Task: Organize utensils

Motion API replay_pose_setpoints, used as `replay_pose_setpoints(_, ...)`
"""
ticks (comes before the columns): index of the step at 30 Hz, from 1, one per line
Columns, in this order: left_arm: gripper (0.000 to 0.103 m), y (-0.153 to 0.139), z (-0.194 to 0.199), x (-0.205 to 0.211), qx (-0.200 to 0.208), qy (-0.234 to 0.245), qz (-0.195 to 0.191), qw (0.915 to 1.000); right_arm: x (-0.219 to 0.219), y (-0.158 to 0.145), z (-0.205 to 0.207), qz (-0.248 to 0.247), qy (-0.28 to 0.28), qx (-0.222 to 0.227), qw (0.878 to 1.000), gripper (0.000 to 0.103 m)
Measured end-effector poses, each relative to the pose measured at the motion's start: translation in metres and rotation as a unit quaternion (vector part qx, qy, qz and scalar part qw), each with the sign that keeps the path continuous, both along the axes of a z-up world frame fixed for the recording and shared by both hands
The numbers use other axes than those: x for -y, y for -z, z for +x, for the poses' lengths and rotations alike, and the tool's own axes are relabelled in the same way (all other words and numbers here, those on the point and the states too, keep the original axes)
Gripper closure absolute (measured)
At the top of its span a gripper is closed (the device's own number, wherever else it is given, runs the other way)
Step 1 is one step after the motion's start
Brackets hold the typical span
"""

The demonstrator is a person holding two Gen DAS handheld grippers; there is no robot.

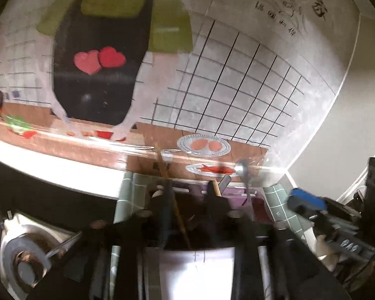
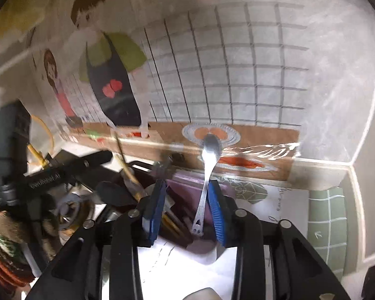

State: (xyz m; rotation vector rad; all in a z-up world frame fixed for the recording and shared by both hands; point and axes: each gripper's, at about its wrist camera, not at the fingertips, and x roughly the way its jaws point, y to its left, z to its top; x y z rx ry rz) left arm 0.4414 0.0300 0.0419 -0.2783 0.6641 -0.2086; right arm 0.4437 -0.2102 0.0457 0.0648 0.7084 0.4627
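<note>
Two hand-held grippers worked over a dark purple utensil holder (image 2: 187, 187) that stood on a white sheet (image 2: 187, 270) against a wall covered by a cartoon kitchen poster (image 2: 237, 75). In the right wrist view, the right gripper (image 2: 187, 200) had blue-padded fingers (image 2: 216, 212) set well apart. A metal spoon (image 2: 207, 172) stood nearly upright between them, bowl upward and toward the far wall, its handle lying against the inner face of the right-hand finger, while the left-hand finger stood clear of it. Whether the spoon was truly pinched could not be told. The spoon's handle end hung just above the holder's near side. To the left in that view, wooden chopsticks (image 2: 127, 172) leaned up out of the holder's left part. The left wrist view was blurred. There the left gripper (image 1: 190, 200) showed dark fingers (image 1: 166, 195) apart, with a thin wooden chopstick (image 1: 172, 195) running up between them, close beside the left-hand finger; a grip on it could not be confirmed. The same spoon (image 1: 243, 172) rose just to the right of those fingers, over the purple holder (image 1: 237, 195). Farther right, the blue tip of the other gripper (image 1: 306, 198) appeared. A round metal fitting (image 1: 25, 255) sat at the near left.
</note>
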Motion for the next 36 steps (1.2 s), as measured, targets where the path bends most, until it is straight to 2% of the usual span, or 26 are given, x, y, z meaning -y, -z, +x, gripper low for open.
replay_pose_setpoints(3,0.066,-0.015,-0.04,0.0,0.019,-0.01,-0.004,0.9998,0.017,-0.019,-0.032,0.02,0.014,0.019,1.0,0.067)
replay_pose_setpoints(5,0.065,-0.022,-0.07,0.003,0.028,-0.017,0.01,0.9994,0.023,-0.029,-0.057,0.024,0.02,0.034,0.999,0.064)
replay_pose_setpoints(8,0.062,-0.024,-0.124,0.01,0.044,-0.027,0.037,0.998,0.027,-0.035,-0.107,0.016,0.019,0.065,0.998,0.063)
replay_pose_setpoints(10,0.061,-0.022,-0.15,0.016,0.037,-0.029,0.044,0.9979,0.027,-0.039,-0.131,0.006,0.014,0.078,0.997,0.063)
replay_pose_setpoints(14,0.061,-0.01,-0.194,0.022,0.013,-0.03,0.02,0.9993,0.026,-0.034,-0.17,0.004,-0.014,0.076,0.997,0.063)
replay_pose_setpoints(16,0.061,-0.004,-0.214,0.028,0.01,-0.042,0.031,0.9986,0.027,-0.03,-0.183,0.002,-0.012,0.071,0.997,0.063)
replay_pose_setpoints(21,0.061,0.007,-0.253,0.045,0.028,-0.062,0.094,0.9932,0.027,-0.007,-0.213,0.001,-0.01,0.05,0.999,0.063)
replay_pose_setpoints(25,0.061,0.008,-0.271,0.048,0.026,-0.081,0.093,0.992,0.025,0.005,-0.235,0.009,-0.018,0.04,0.999,0.063)
replay_pose_setpoints(28,0.061,0.004,-0.284,0.053,0.019,-0.109,0.109,0.9878,0.022,0.005,-0.251,0.009,-0.013,0.046,0.999,0.063)
replay_pose_setpoints(36,0.061,-0.002,-0.296,0.061,0.023,-0.098,0.123,0.9873,0.011,0.003,-0.275,-0.019,-0.02,0.064,0.998,0.063)
